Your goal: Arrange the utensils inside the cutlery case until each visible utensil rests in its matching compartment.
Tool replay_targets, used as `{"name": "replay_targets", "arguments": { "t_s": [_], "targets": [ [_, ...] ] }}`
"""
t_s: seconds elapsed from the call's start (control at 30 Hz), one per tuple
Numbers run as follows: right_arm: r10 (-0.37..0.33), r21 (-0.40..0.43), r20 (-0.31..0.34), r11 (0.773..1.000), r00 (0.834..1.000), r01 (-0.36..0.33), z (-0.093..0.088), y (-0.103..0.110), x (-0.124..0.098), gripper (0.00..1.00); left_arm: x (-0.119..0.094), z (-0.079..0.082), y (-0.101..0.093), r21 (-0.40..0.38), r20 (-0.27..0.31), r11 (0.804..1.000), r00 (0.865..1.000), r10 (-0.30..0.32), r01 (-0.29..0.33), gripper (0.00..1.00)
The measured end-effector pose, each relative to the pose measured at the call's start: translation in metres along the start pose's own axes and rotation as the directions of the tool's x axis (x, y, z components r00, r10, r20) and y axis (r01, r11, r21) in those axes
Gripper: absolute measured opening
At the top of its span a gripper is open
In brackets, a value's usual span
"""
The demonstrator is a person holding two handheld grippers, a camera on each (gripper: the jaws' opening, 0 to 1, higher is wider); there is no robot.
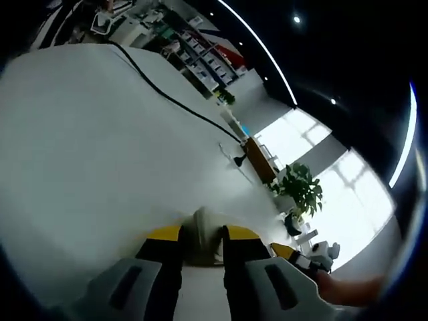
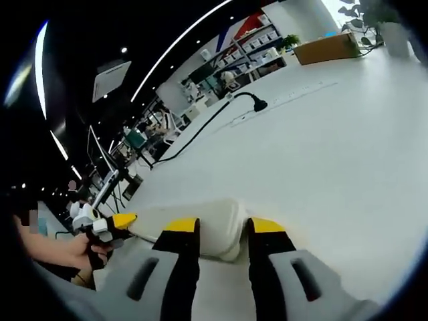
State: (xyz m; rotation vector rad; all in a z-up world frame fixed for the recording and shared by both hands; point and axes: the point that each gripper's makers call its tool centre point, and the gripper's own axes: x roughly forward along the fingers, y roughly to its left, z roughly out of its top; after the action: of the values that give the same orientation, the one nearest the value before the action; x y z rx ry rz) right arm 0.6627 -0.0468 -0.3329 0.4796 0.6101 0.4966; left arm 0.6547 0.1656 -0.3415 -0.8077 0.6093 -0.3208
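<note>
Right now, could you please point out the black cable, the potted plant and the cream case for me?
Black cable (image 1: 175,101), left gripper view, mid-run.
Potted plant (image 1: 301,187), left gripper view, leaves.
Cream case (image 2: 217,224), right gripper view, top face.

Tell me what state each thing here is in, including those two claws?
Left claw: closed on the end of the cutlery case.
Right claw: closed on the cutlery case's other end.
Cutlery case: shut, held between both claws above the white table.
Black cable: lying loose across the table.
</note>
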Motion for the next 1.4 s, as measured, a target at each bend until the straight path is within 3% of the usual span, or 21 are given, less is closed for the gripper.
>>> {"name": "replay_targets", "arguments": {
  "t_s": [0.2,0.27,0.33,0.37,0.4,0.47,0.5,0.53,0.57,0.67,0.73,0.77,0.83,0.87,1.0,1.1,1.17,1.23,1.27,1.33,1.4],
  "targets": [
    [-0.007,-0.015,0.008,1.000,1.000,0.007,0.001,-0.001,0.002,0.25,0.000,-0.001,-0.001,0.039,0.026,0.999,1.000,-0.013,0.012,0.18],
    [-0.006,-0.010,0.016,1.000,1.000,0.006,0.001,-0.001,0.002,0.25,-0.001,0.000,-0.001,-0.046,0.056,0.998,0.998,-0.027,0.030,0.16],
    [-0.005,-0.010,0.025,1.000,1.000,0.005,0.001,-0.001,0.002,0.24,-0.003,0.001,0.003,-0.068,0.075,0.997,0.996,-0.040,0.045,0.12],
    [-0.005,-0.007,0.029,1.000,1.000,0.005,0.001,-0.001,0.002,0.24,-0.007,0.015,-0.001,0.048,0.148,0.997,0.987,-0.059,0.052,0.05],
    [-0.004,-0.005,0.031,1.000,1.000,0.004,0.001,-0.001,0.002,0.24,-0.006,0.011,-0.001,0.018,0.103,0.998,0.993,-0.054,0.053,0.04],
    [-0.008,0.000,0.037,1.000,0.999,0.008,0.001,-0.001,0.003,0.25,-0.005,0.011,-0.004,-0.102,0.074,0.991,0.994,-0.076,0.084,0.06],
    [-0.006,0.002,0.035,1.000,0.999,0.006,0.001,0.000,0.003,0.25,-0.004,0.014,-0.006,-0.007,0.057,0.998,0.996,-0.062,0.063,0.07],
    [-0.007,-0.003,0.029,1.000,1.000,0.007,0.001,0.000,0.003,0.25,-0.001,0.016,-0.004,-0.028,0.067,0.998,0.996,-0.062,0.064,0.07],
    [-0.009,-0.002,0.023,1.000,1.000,0.009,0.001,-0.001,0.003,0.25,-0.003,0.014,-0.003,-0.085,0.032,0.995,0.998,-0.055,0.057,0.08],
    [-0.007,0.003,0.001,1.000,1.000,0.007,0.002,-0.001,0.004,0.25,-0.006,0.010,-0.006,-0.004,0.007,0.999,0.999,-0.052,0.052,0.10],
    [-0.007,-0.002,-0.008,1.000,1.000,0.007,0.001,0.000,0.003,0.25,-0.009,0.001,-0.007,-0.023,-0.038,0.998,0.998,-0.059,0.058,0.17],
    [-0.010,0.005,-0.008,1.000,1.000,0.010,0.000,0.000,0.003,0.25,-0.011,-0.007,-0.008,-0.073,-0.071,0.996,0.996,-0.057,0.052,0.21],
    [-0.017,0.010,-0.001,1.000,1.000,0.017,0.000,0.000,0.002,0.25,-0.014,-0.008,-0.006,-0.053,-0.045,0.997,0.997,-0.058,0.056,0.22],
    [-0.022,0.014,0.008,1.000,1.000,0.022,0.000,0.000,0.002,0.25,-0.016,-0.013,-0.004,-0.090,-0.064,0.995,0.997,-0.050,0.044,0.22],
    [-0.023,0.026,0.029,0.999,0.999,0.022,-0.001,0.000,0.001,0.25,-0.019,-0.011,-0.005,-0.160,-0.010,0.986,0.998,-0.056,0.054,0.20],
    [-0.020,0.023,0.037,1.000,0.999,0.019,-0.001,0.001,0.000,0.25,-0.021,-0.011,-0.010,-0.060,0.030,0.997,0.998,-0.052,0.053,0.19],
    [-0.021,0.025,0.040,0.999,0.999,0.020,-0.001,0.001,0.000,0.25,-0.019,-0.009,-0.008,-0.081,0.025,0.995,0.998,-0.051,0.053,0.16],
    [-0.024,0.022,0.036,0.999,0.999,0.023,-0.001,0.001,0.001,0.25,-0.023,0.003,-0.009,-0.070,0.081,0.994,0.993,-0.082,0.088,0.08],
    [-0.024,0.021,0.034,1.000,0.999,0.023,-0.001,0.001,0.001,0.25,-0.020,-0.001,-0.007,-0.083,0.048,0.993,0.996,-0.081,0.084,0.07],
    [-0.024,0.020,0.030,1.000,0.999,0.024,0.000,0.001,0.002,0.25,-0.019,0.002,-0.008,0.022,0.052,0.997,0.996,-0.071,0.070,0.07],
    [-0.026,0.013,0.030,1.000,0.999,0.026,0.000,0.001,0.002,0.25,-0.019,0.001,-0.008,-0.092,0.071,0.993,0.995,-0.069,0.076,0.07]
  ]
}}
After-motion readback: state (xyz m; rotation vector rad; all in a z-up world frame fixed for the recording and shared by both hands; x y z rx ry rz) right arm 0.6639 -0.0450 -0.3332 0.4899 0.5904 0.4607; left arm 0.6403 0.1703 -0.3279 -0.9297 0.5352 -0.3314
